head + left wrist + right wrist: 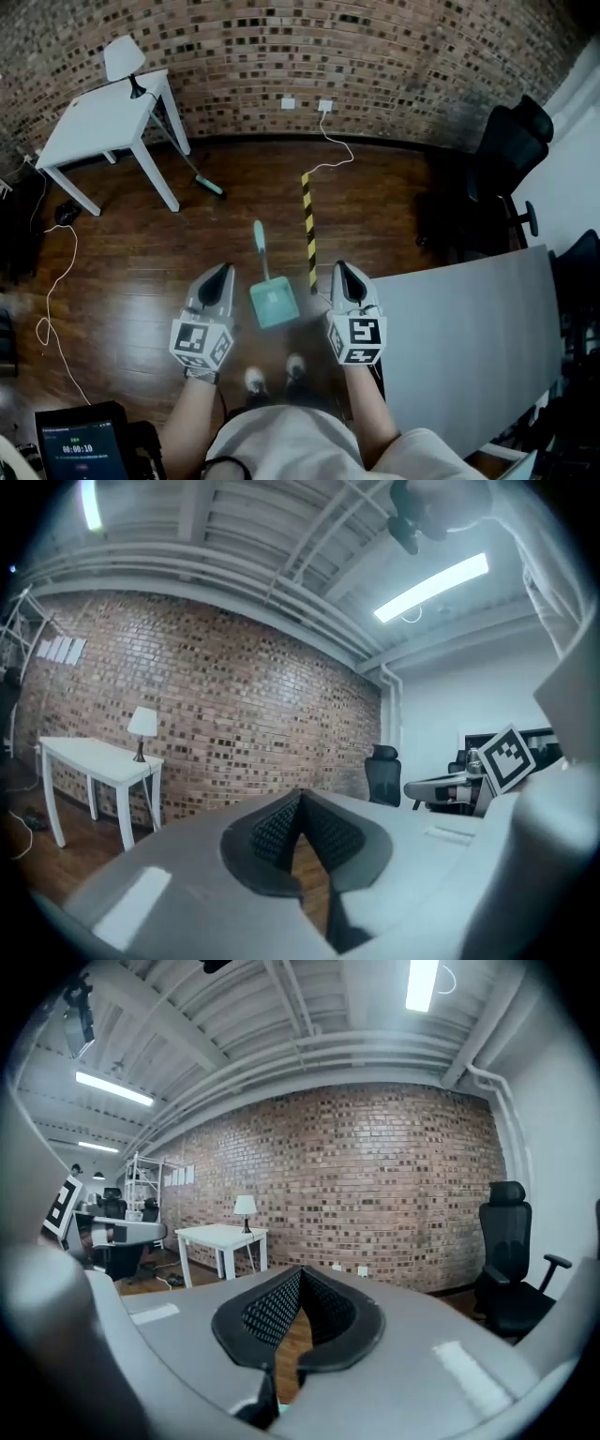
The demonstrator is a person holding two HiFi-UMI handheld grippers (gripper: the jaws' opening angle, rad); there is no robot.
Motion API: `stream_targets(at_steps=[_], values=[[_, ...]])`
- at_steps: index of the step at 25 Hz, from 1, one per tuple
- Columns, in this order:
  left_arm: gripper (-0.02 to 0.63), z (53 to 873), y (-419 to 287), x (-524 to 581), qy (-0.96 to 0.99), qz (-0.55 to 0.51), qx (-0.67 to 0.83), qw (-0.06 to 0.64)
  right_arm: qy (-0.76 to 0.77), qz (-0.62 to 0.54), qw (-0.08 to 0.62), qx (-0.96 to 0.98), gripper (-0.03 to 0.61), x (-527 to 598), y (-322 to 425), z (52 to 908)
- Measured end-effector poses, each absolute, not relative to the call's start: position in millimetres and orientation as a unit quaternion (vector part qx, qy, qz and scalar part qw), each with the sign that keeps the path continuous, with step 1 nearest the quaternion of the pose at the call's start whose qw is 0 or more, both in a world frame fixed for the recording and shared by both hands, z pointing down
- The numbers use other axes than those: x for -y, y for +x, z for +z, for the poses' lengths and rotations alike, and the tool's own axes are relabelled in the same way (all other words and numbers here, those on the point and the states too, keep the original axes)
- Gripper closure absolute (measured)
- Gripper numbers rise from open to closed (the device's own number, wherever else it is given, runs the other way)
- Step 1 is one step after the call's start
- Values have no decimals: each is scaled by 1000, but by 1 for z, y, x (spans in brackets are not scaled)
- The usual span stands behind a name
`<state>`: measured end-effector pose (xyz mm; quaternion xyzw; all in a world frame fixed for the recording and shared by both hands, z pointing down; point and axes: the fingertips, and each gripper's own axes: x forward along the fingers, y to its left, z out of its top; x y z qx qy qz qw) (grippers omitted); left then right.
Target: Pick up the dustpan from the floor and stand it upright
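The left claw (225,268) and right claw (339,266) are held closed and empty above the floor (141,272). With nothing gripped, the dustpan (274,302) between the 2 is left untouched.

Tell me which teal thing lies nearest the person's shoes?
The dustpan, just ahead of the shoes; the broom is far off by the white table.

left gripper (217,274), right gripper (344,272): raised side by side, jaws closed, empty.
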<state>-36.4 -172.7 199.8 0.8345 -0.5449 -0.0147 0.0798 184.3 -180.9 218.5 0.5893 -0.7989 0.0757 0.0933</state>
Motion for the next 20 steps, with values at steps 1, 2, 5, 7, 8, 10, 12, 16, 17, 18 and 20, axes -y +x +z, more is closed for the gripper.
stream_targets(at_steps=[1,2,5,7,8,10,12,16,17,18,20], values=[[615,190,-34,163,836,-15,543,74,583,75,92,804,566,171,180,208],[615,182,-33,153,837,-18,542,73,578,77,91,808,566,161,177,199],[615,156,-35,138,838,-26,542,61,567,74,83,816,566,148,166,172],[615,140,-39,137,837,-24,545,38,561,59,73,823,566,149,159,155],[615,134,-41,137,835,-24,548,29,559,50,69,825,566,150,157,149],[615,126,-47,137,832,-25,555,15,556,35,60,828,566,151,153,139],[615,122,-54,135,829,-27,559,8,558,16,52,828,566,149,151,132],[615,121,-67,126,822,-46,568,14,569,-20,58,820,566,142,146,126],[615,120,-69,123,821,-48,569,14,571,-28,62,818,566,139,144,124],[615,120,-71,121,821,-47,569,15,571,-34,64,818,566,135,143,121],[615,118,-73,115,822,-44,567,12,571,-39,65,817,566,128,140,118]])
